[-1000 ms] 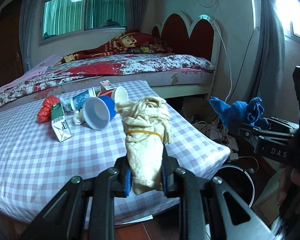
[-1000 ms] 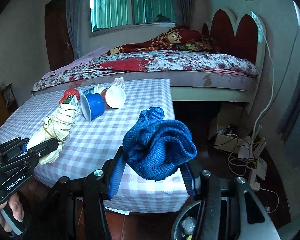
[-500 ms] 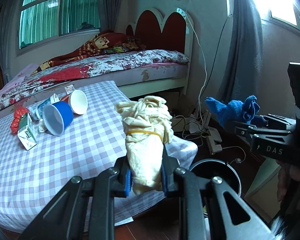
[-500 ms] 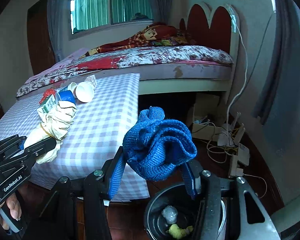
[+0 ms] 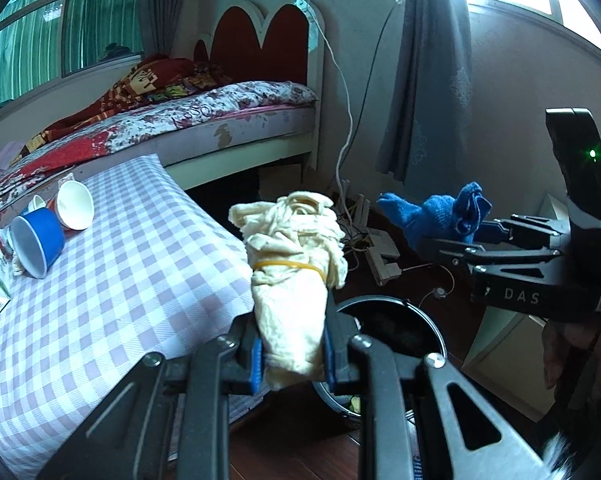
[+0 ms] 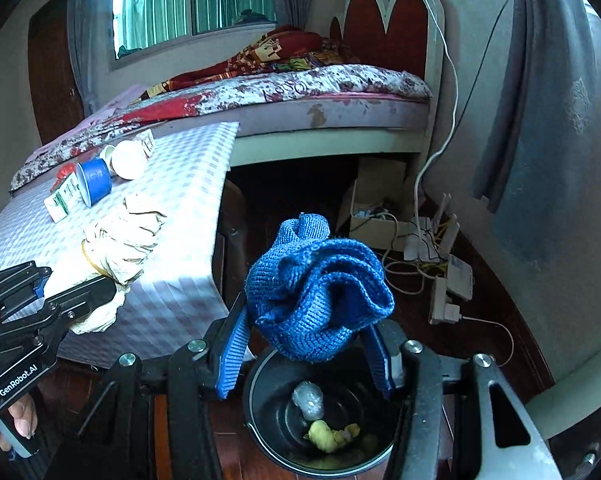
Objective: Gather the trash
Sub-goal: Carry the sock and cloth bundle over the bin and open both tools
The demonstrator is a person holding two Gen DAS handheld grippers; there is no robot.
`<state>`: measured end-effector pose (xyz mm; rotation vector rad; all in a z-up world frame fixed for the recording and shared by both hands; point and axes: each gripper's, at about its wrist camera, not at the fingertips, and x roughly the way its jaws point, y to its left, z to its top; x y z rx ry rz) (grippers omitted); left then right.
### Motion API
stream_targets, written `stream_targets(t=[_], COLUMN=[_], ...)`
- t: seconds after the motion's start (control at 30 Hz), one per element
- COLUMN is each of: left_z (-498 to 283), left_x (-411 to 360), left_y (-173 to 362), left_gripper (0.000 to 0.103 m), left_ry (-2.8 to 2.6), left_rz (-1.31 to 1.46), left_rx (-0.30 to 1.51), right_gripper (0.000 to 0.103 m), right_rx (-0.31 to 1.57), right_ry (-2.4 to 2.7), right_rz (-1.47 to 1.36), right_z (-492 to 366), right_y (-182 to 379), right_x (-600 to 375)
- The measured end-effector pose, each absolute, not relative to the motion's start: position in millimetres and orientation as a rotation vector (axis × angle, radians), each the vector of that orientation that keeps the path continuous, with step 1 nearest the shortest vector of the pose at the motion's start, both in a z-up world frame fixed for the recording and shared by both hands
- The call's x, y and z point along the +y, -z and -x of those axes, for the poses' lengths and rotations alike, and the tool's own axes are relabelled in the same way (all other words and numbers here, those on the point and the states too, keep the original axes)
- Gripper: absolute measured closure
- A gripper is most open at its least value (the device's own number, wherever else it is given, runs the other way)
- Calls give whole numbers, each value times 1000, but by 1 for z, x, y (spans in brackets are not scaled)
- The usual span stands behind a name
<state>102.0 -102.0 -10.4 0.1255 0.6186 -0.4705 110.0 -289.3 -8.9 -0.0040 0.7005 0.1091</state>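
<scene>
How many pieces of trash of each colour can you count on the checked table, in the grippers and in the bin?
Blue: 2 (cup, knitted cloth)
White or cream: 3 (cup, rag bundle, wad in the bin)
Green-and-white: 1 (carton)
Yellow: 1 (scrap in the bin)
Total: 7

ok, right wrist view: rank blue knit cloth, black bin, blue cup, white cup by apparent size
1. blue knit cloth, though it sits right at the lens in the right gripper, so nearness inflates it.
2. black bin, partly hidden behind the cloth and fingers.
3. blue cup and white cup: look alike, not ranked.
</scene>
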Motion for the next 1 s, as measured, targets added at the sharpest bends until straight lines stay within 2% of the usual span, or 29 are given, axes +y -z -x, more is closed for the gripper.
stream_targets(t=[0.63, 0.67, 0.7, 0.73, 0.77, 0.8, 0.83, 0.9, 0.97, 1.0], left_z=[-103, -104, -106, -107, -109, -109, -108, -108, -109, -110], left_x=[-158, -159, -161, -163, -163, -161, -159, -156, -154, -153], left_y=[64, 66, 69, 72, 73, 74, 73, 74, 76, 77], left_gripper=[78, 76, 65, 45, 34, 18, 11, 7, 5, 5], left_ry=[659, 680, 697, 683, 665, 646, 623, 588, 546, 527], left_rz=[-196, -190, -184, -189, -194, -194, -193, -185, -183, -185], left_rx=[786, 803, 824, 838, 841, 832, 825, 826, 835, 838], right_gripper=[49, 48, 44, 38, 22, 15, 15, 12, 1, 1], right_rx=[876, 881, 891, 910, 929, 933, 940, 972, 986, 997], right_ry=[-102, -105, -110, -114, -88, -50, -34, -15, 11, 24], right_rz=[37, 36, 34, 41, 62, 82, 86, 88, 99, 106], right_z=[-98, -98, -101, -104, -107, -109, -111, -114, -116, -117], right_y=[80, 82, 85, 90, 94, 97, 100, 106, 109, 111], right_x=[-335, -335, -336, -336, -335, -335, -337, -340, -341, -341])
